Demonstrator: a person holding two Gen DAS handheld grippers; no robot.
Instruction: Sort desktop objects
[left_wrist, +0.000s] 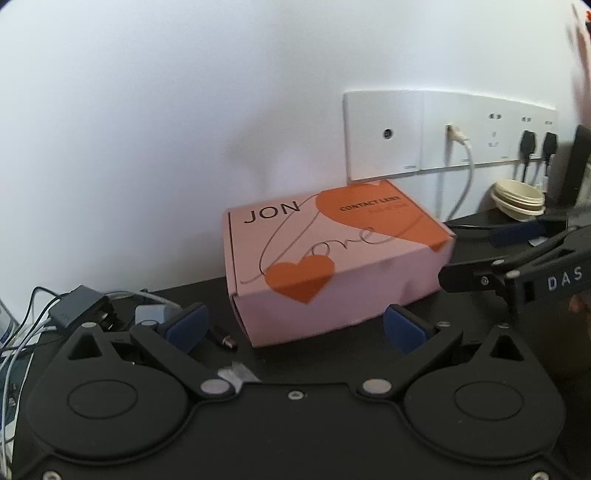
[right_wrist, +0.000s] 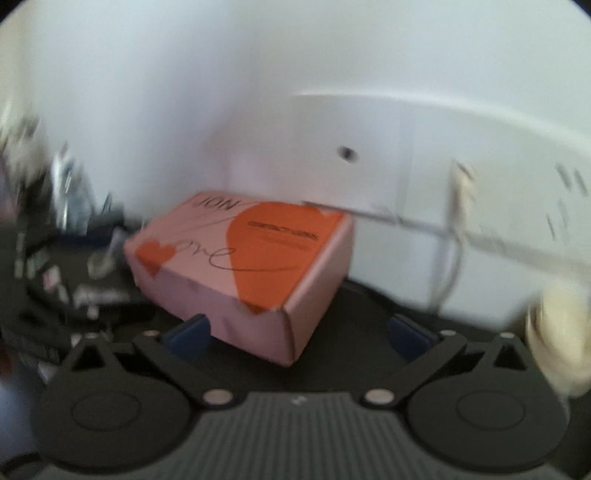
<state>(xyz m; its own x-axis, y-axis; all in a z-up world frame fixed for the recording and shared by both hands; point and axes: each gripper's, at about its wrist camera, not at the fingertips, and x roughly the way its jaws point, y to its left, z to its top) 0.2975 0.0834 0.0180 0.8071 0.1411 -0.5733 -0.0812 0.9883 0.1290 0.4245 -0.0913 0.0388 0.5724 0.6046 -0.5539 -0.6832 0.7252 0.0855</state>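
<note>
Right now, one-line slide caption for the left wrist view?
Open left tongs face a pink box on the dark desk, right tongs entering beside it, bowls behind.

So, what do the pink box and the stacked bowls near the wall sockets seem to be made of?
The pink box looks like matte printed cardboard: folded flap edges show at its corner and it has no gloss. The stacked bowls are cream with a dull finish and thin rims; possibly plastic or a plant-fibre composite, but the look leaves it open.
</note>
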